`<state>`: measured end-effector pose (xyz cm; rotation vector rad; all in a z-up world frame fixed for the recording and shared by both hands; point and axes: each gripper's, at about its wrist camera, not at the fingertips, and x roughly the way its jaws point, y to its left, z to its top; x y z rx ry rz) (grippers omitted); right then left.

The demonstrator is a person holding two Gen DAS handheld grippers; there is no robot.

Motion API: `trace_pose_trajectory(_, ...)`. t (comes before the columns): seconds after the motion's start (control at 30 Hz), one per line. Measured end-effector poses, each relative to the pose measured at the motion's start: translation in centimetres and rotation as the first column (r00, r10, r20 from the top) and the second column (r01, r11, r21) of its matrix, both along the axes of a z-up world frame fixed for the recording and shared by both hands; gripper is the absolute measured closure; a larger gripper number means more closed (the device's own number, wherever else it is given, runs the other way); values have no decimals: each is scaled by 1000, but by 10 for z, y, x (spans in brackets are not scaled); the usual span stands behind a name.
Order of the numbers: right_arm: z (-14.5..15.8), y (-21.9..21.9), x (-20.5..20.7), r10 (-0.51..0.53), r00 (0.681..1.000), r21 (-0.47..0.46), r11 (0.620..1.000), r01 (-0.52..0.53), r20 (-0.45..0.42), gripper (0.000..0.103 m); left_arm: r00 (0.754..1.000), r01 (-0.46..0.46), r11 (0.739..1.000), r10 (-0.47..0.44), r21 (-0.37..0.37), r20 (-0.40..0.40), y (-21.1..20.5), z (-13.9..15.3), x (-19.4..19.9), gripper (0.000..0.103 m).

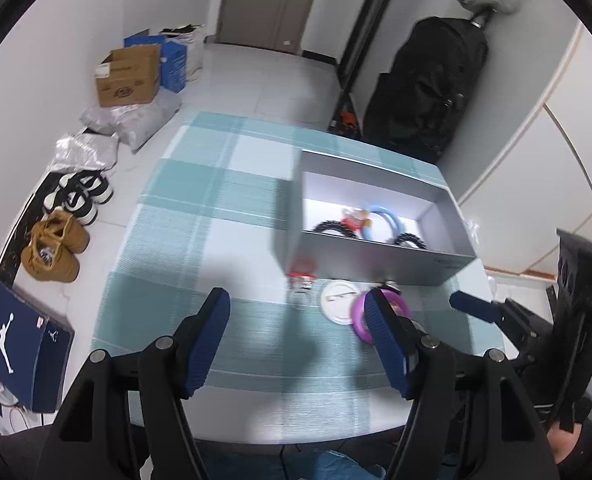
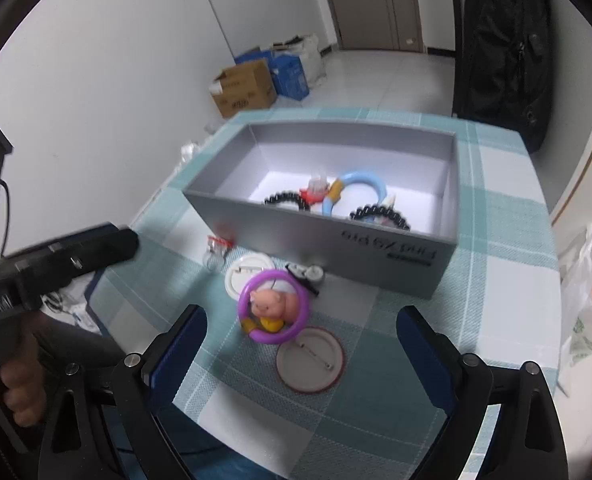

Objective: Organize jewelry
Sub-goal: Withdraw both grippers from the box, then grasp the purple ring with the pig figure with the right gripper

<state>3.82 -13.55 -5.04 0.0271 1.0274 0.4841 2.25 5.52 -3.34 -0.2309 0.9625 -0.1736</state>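
Note:
A grey open box (image 2: 328,236) stands on the checked tablecloth and holds a blue ring (image 2: 366,184), black bead bracelets (image 2: 380,213) and a small red item. In front of it lie a purple ring with a pink pig (image 2: 274,306), two round white pin badges (image 2: 310,360) (image 2: 246,270), a small clear bottle with a red band (image 2: 216,250) and a small silver piece (image 2: 310,274). My right gripper (image 2: 302,344) is open above the pig ring and badge. My left gripper (image 1: 298,338) is open over the cloth, left of the purple ring (image 1: 360,316); the box (image 1: 376,264) is beyond it.
The table's front edge (image 1: 296,438) is close below both grippers. On the floor to the left lie shoes (image 1: 56,248), plastic bags, cardboard boxes (image 1: 130,76) and a blue shoebox (image 1: 20,340). A black bag (image 1: 424,88) stands behind the table. A plastic bag (image 2: 584,304) hangs at the table's right.

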Motion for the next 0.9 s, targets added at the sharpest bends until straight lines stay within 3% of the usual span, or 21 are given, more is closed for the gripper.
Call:
trace_pose_trajectory(0.17,-7,14,2,26,1000,-34,999,-27,-13,8,999,-39,999,38,-38,-12,16,0,0,36)
trace_pose_trajectory(0.27,-13,26,4,56,998,-69,996,-57,-20,8,999,-48,997,48,-55,-8,22,2,-1,29)
trace_pose_trajectory(0.43,-19,41,4,87,996,-130,988,-87,-3,10,999,-50,997,50,-58,1,26,3,0,29)
trace_pose_trajectory(0.6,-23,52,2,100,995,-191,977,-97,7,22,998,-59,996,59,-67,-3,33,3,0,29)
trace_pose_trajectory(0.77,-24,63,1,108,994,-248,964,-98,28,45,998,-63,996,62,-57,-14,33,2,1,29)
trace_pose_trajectory(0.9,-22,61,0,108,994,-238,966,-99,26,52,998,-65,996,64,-59,-26,35,-1,2,29)
